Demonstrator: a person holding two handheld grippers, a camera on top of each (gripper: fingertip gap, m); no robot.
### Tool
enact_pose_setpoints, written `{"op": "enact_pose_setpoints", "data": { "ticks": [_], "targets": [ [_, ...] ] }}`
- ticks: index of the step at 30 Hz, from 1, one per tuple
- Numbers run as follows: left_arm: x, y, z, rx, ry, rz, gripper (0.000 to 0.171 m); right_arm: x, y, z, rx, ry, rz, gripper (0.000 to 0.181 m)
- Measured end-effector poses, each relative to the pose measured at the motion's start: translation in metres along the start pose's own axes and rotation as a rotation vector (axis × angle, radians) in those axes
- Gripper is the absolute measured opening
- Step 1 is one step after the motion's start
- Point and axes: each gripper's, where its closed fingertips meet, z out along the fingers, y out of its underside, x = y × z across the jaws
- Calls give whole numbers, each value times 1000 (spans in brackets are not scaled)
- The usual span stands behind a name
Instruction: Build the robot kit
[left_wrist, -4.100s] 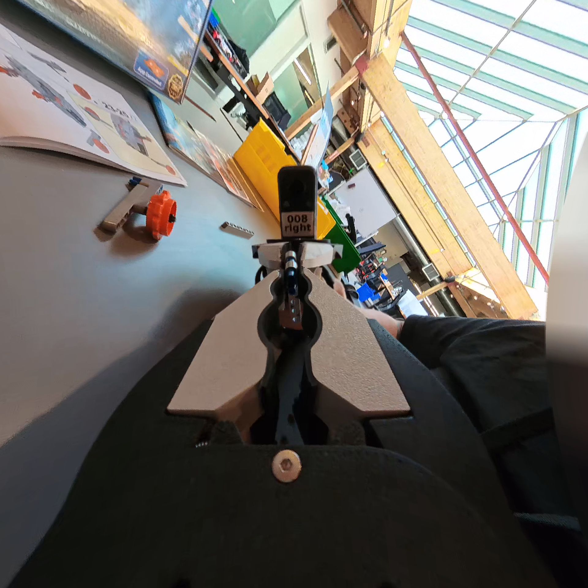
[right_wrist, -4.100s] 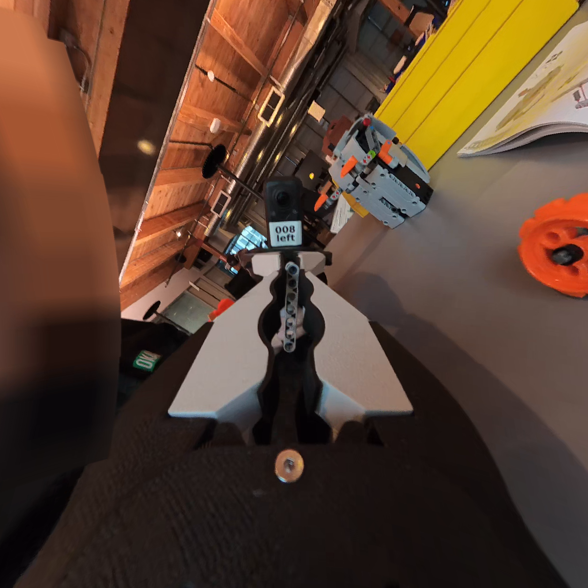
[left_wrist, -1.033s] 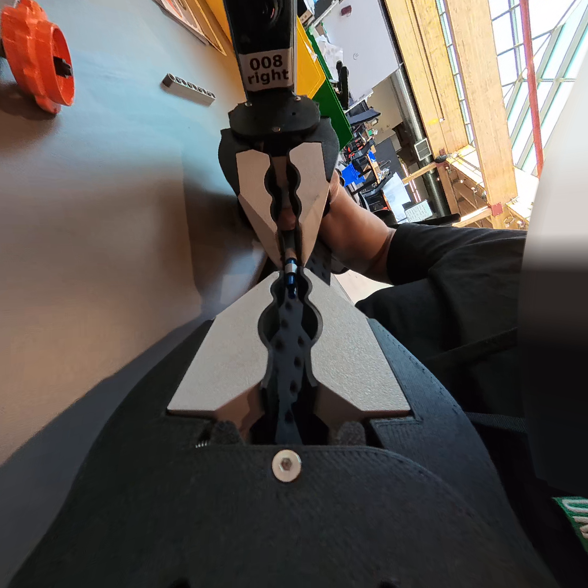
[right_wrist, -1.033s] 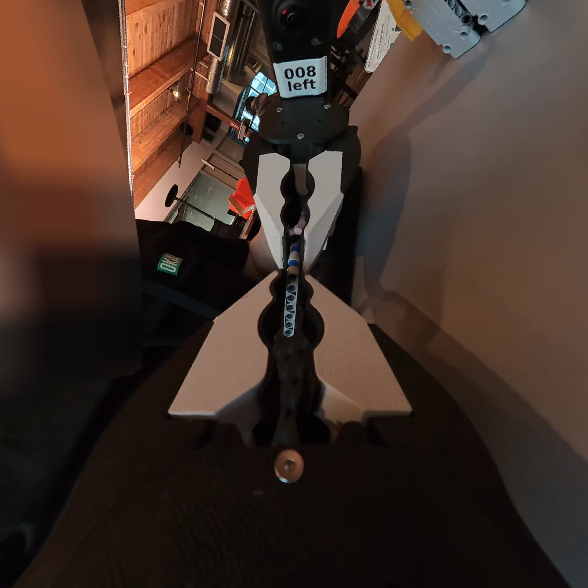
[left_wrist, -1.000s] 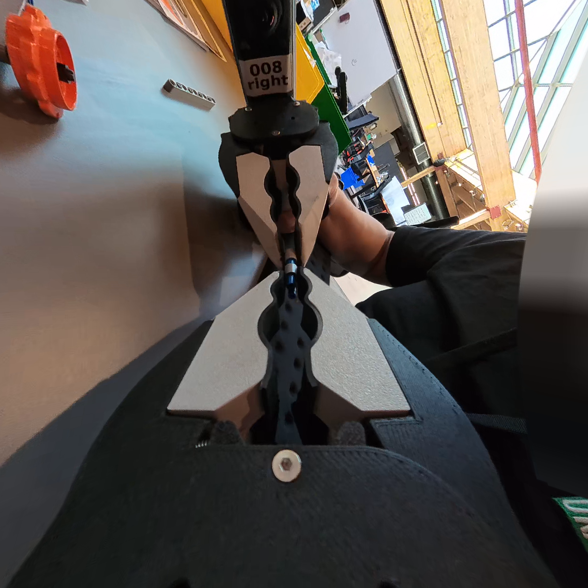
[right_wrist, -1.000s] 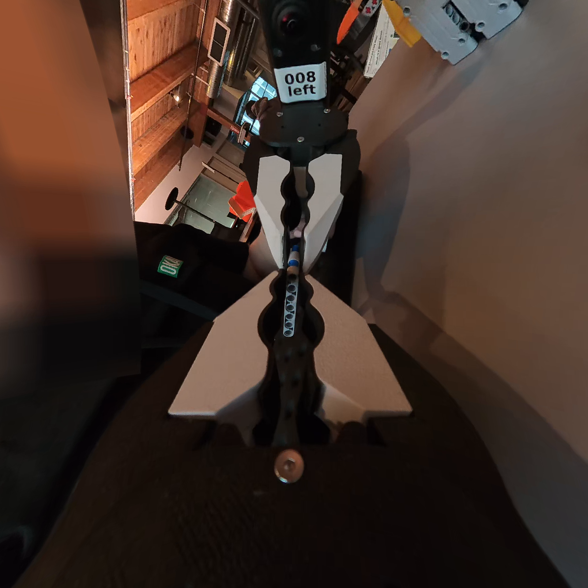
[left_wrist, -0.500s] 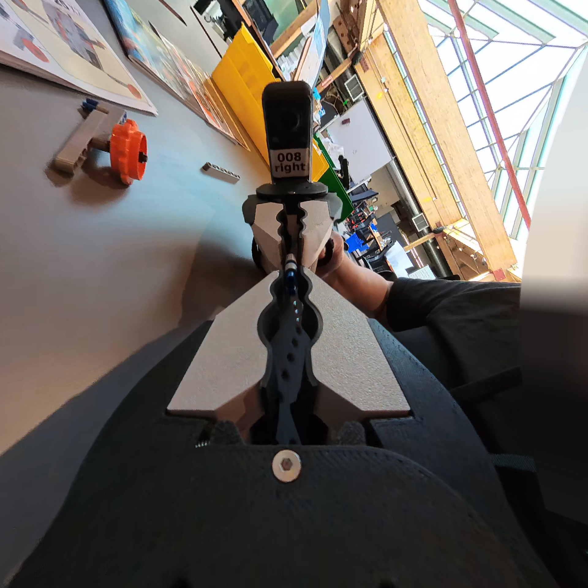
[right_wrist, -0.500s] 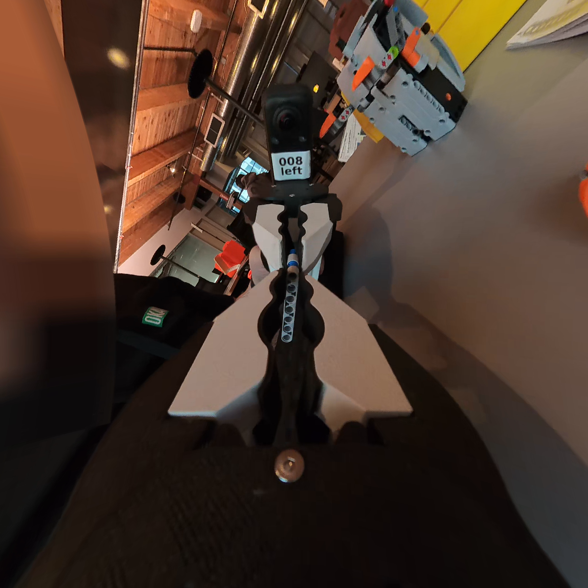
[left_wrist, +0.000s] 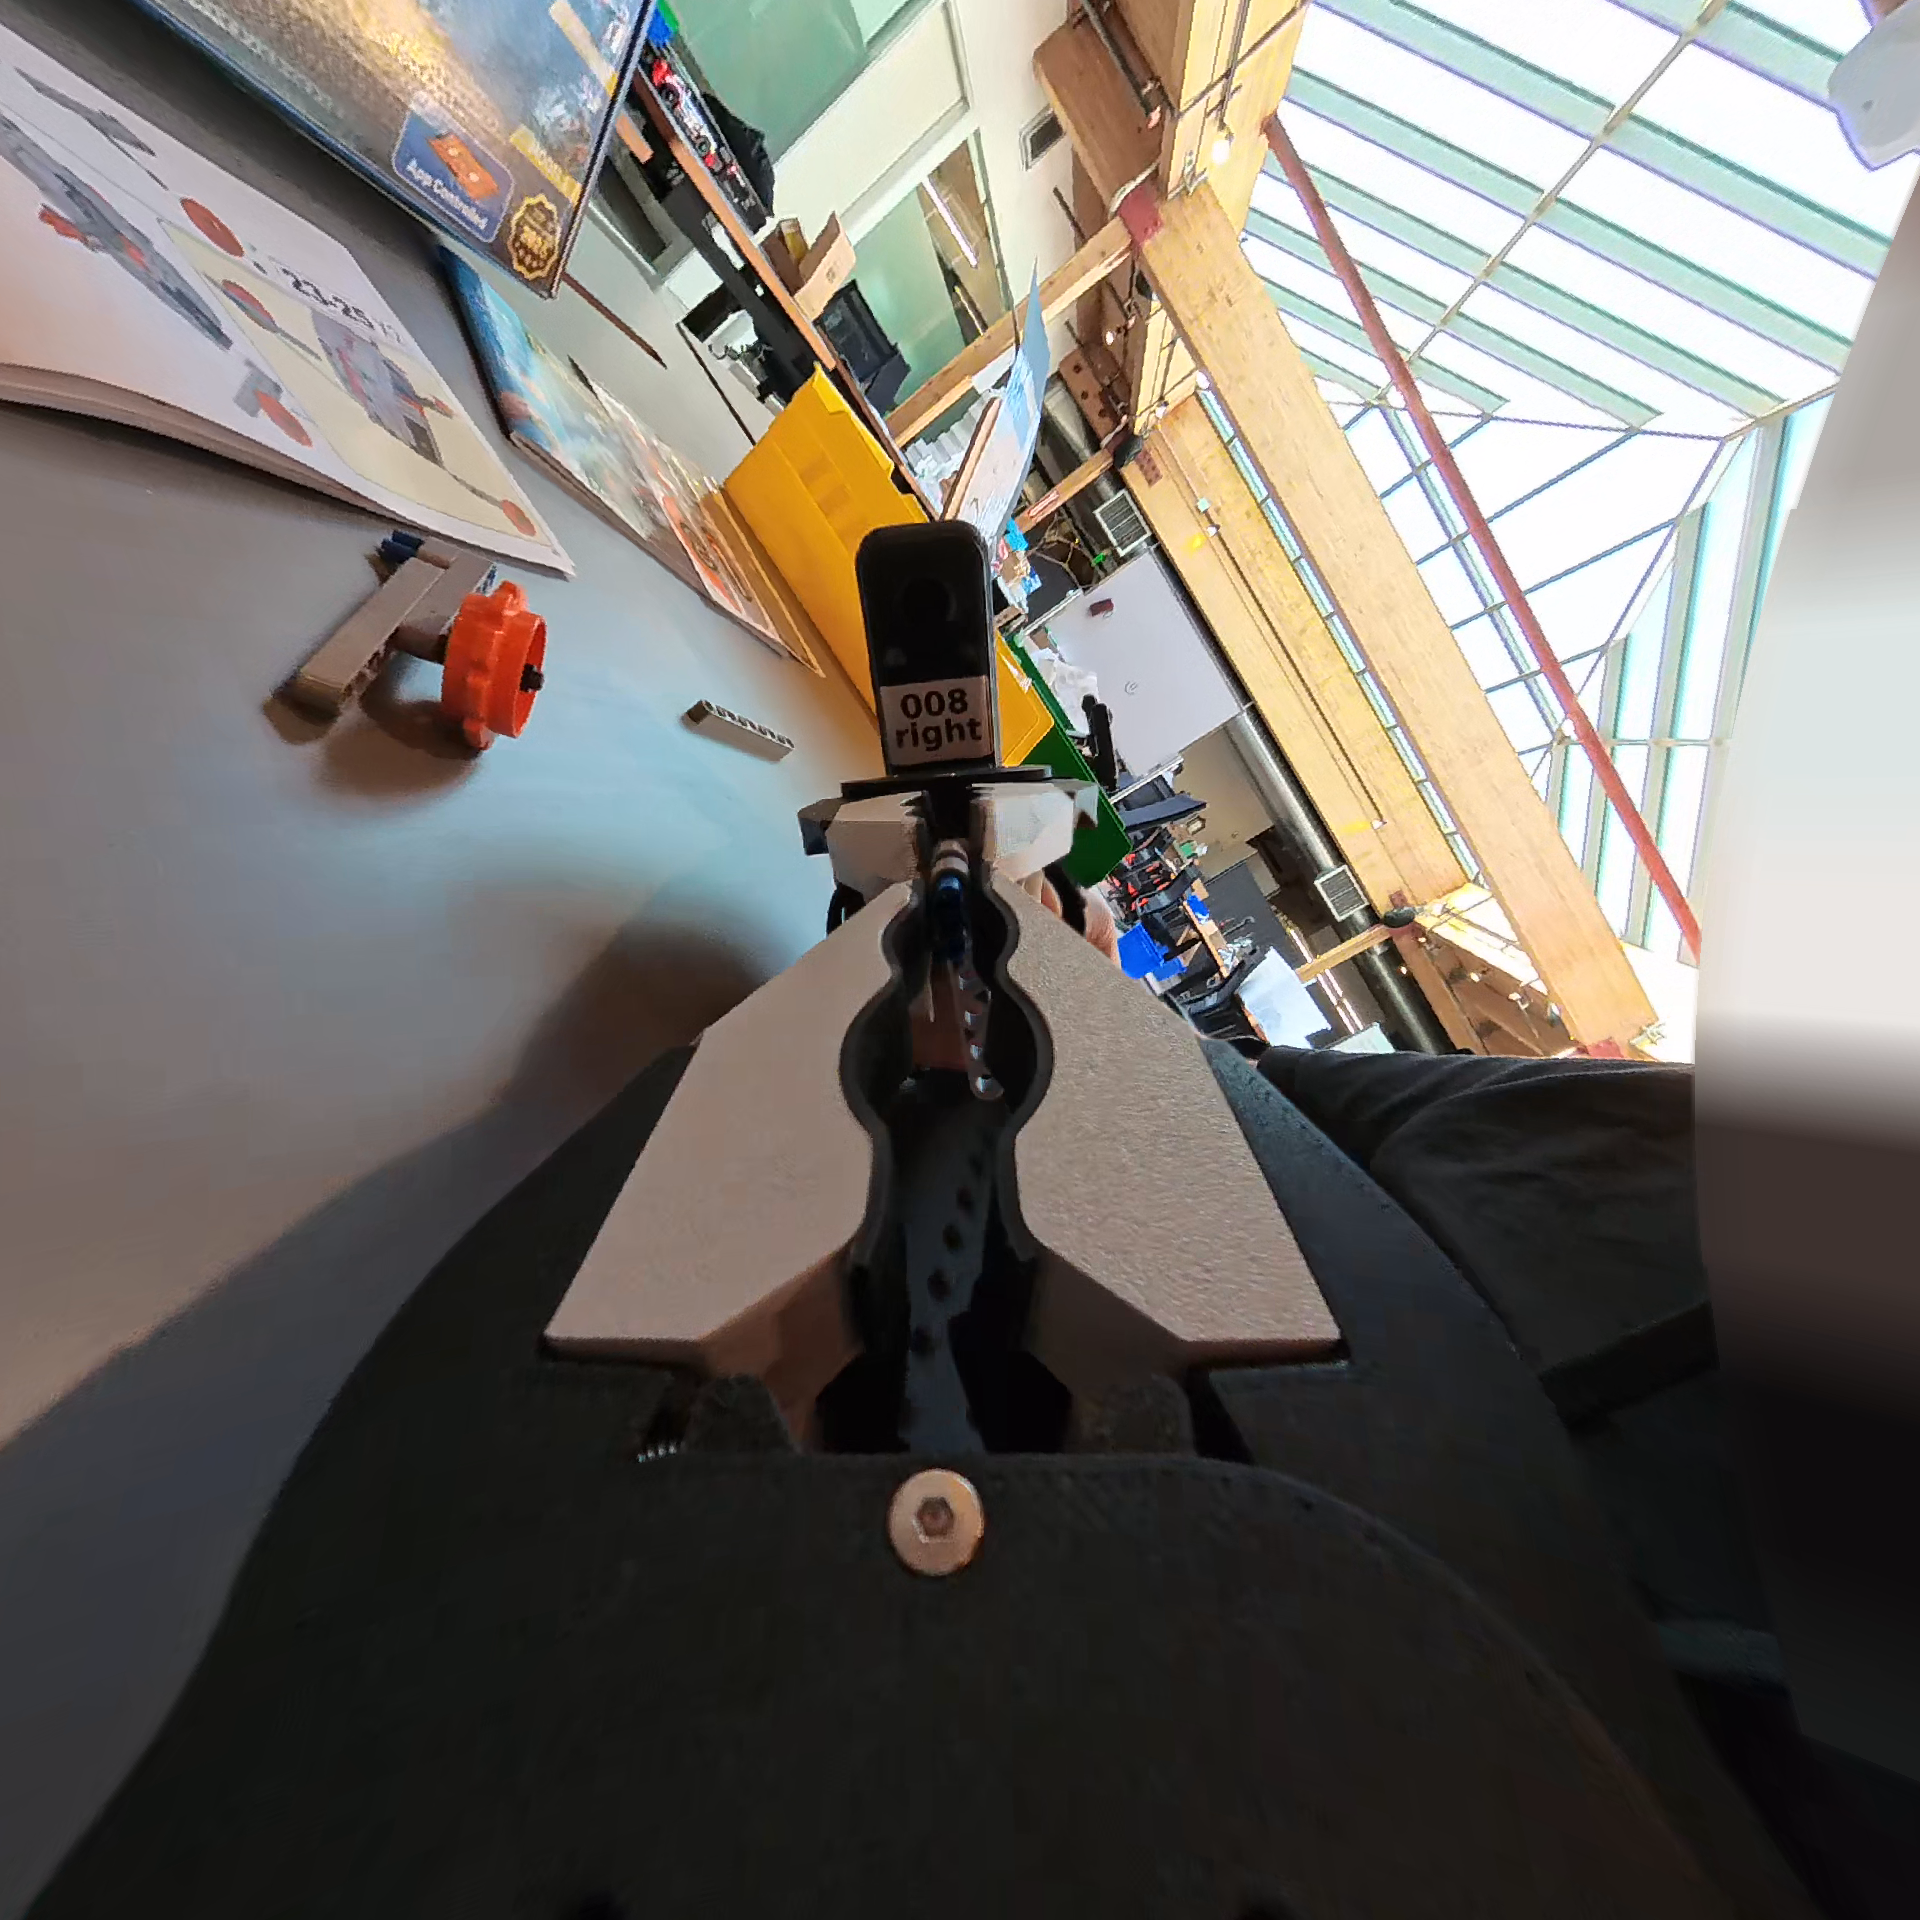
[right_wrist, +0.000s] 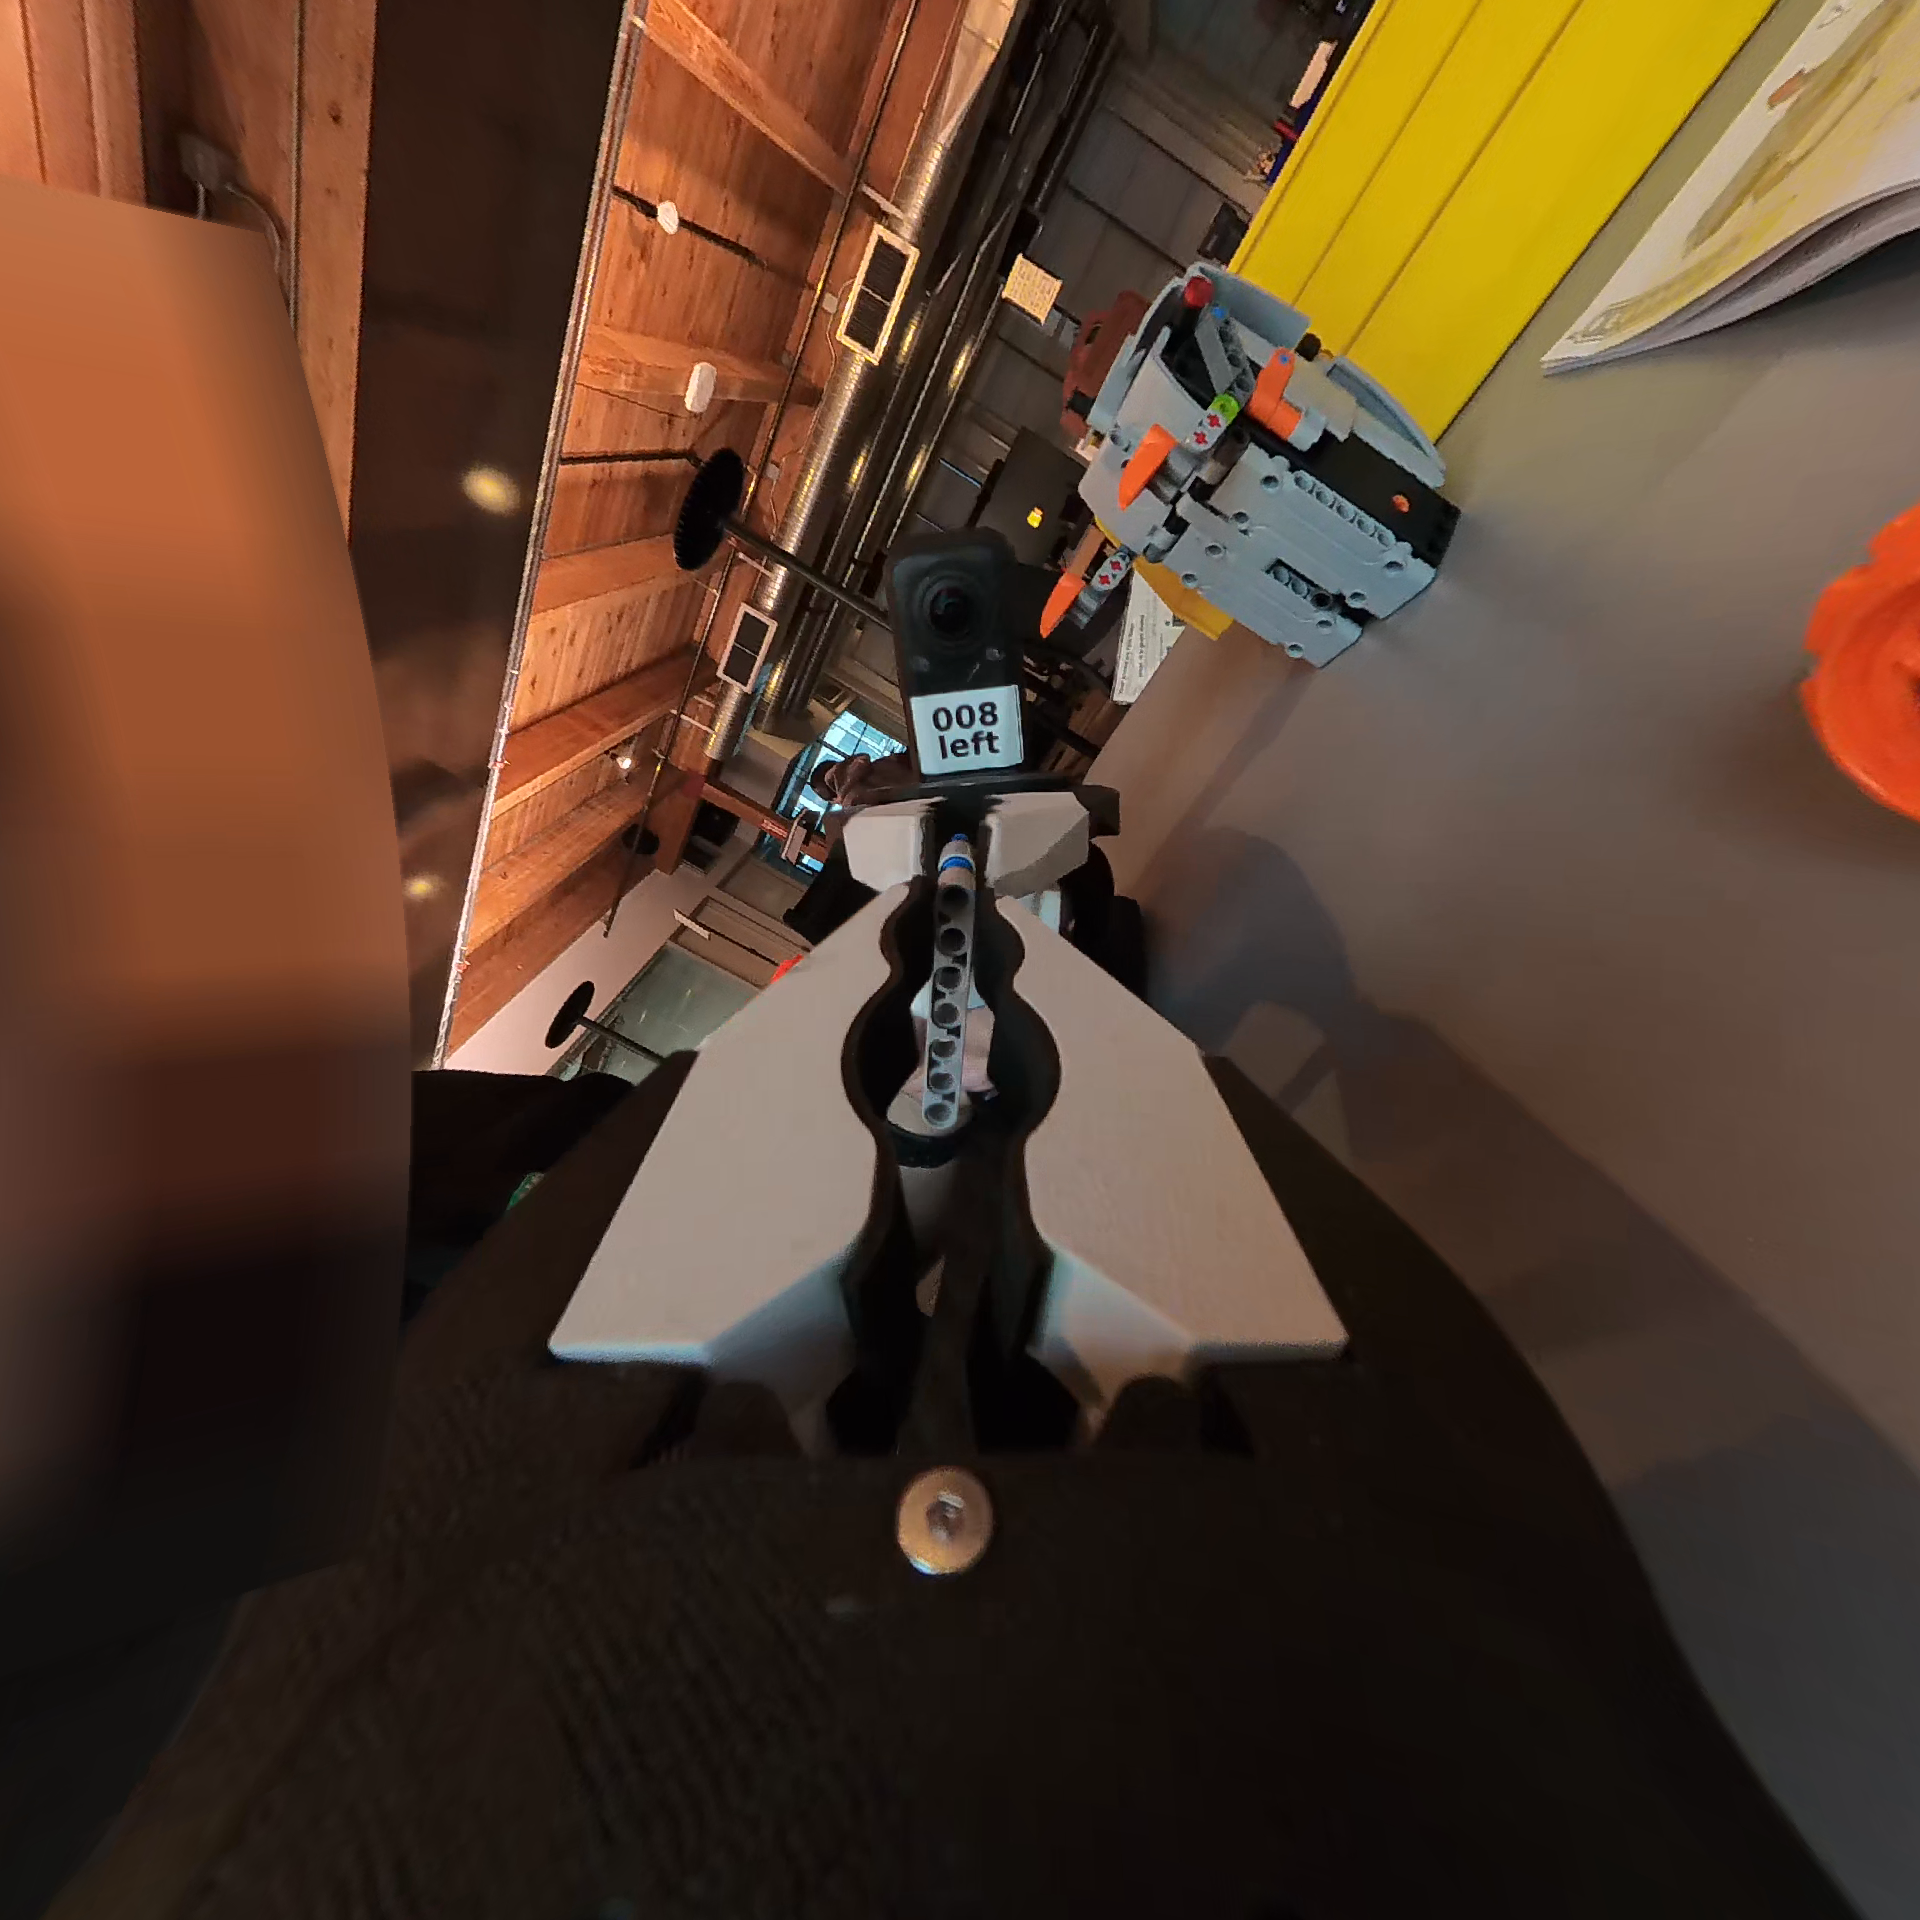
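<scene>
My left gripper (left_wrist: 943, 883) and right gripper (right_wrist: 954, 883) face each other tip to tip above a grey table (left_wrist: 312, 987). The left gripper is shut on a small blue pin (left_wrist: 943, 891) with a white band, held at its fingertips. The right gripper is shut on a thin grey beam (right_wrist: 948, 997) with a row of holes. The beam runs back along the jaw gap. The pin (right_wrist: 956, 847) sits at the beam's far end, touching it. In the left wrist view the right gripper (left_wrist: 940, 821) is straight ahead, and part of the beam (left_wrist: 971, 1029) shows through the jaw gap.
An orange wheel on a tan beam (left_wrist: 488, 665), a loose grey beam (left_wrist: 740, 725), an open instruction booklet (left_wrist: 208, 312), a printed box (left_wrist: 416, 104) and a yellow bin (left_wrist: 821, 499) are on the table. A grey built model (right_wrist: 1268, 520) stands by the bin. A dark sleeve (left_wrist: 1507, 1195) is at the right. The grippers are tip to tip, or close to it.
Over the last second both grippers have tilted back to level, so each sees the other smaller and more end-on. Pin and beam stay held and stay together at the tips.
</scene>
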Motion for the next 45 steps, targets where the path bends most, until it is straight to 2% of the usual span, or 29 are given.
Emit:
{"op": "enact_pose_setpoints", "data": {
  "ticks": [7, 14, 18, 23, 28, 45],
  "targets": [
    [-2, 1, 1, 6, -53, 58, 6, 3, 0, -1, 4, 37, -45, 5],
    [-1, 0, 0, 10, -13, 14, 6, 0, 0, 0, 4, 3, -38, 5],
    [-6, 0, 1, 22, -108, 97, 6, 6, -1, 0, 7, 81, -104, 5],
    [-6, -1, 0, 35, -122, 113, 6, 6, -2, 1, 17, 83, -103, 5],
    [-6, 0, 1, 7, -51, 7, 6, 6, -1, 0, 0, 58, -70, 5],
    [-7, -1, 0, 6, -42, -15, 6, 4, 2, -2, -27, 54, -95, 5]
  ]
}}
